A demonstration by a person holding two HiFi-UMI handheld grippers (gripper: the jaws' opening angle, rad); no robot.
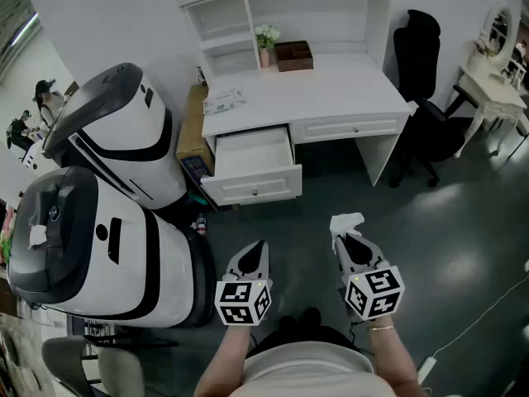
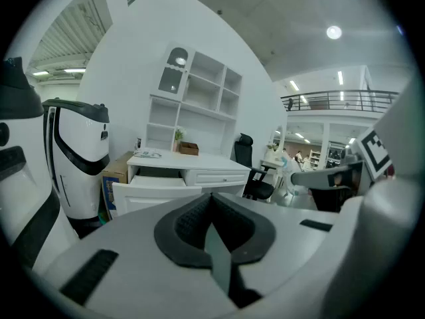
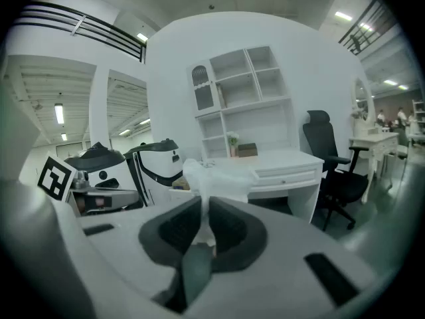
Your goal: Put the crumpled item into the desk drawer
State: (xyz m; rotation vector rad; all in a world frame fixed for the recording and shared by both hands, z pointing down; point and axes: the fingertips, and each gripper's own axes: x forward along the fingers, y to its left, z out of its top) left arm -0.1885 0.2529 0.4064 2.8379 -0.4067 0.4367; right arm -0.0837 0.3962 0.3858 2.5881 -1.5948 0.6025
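White desk (image 1: 331,85): drawer (image 1: 252,184) open, contents unclear.

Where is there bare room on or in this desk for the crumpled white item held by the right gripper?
The open drawer looks bare wall to wall, the likeliest spot for the crumpled item. The desktop is free from the booklet at its left end rightward, in front of the brown box. Crowded: the back, with vase and box.

White wall (image 1: 107,15), white shelf unit (image 1: 248,11), black office chair (image 1: 417,64), glossy dark floor (image 1: 463,222)
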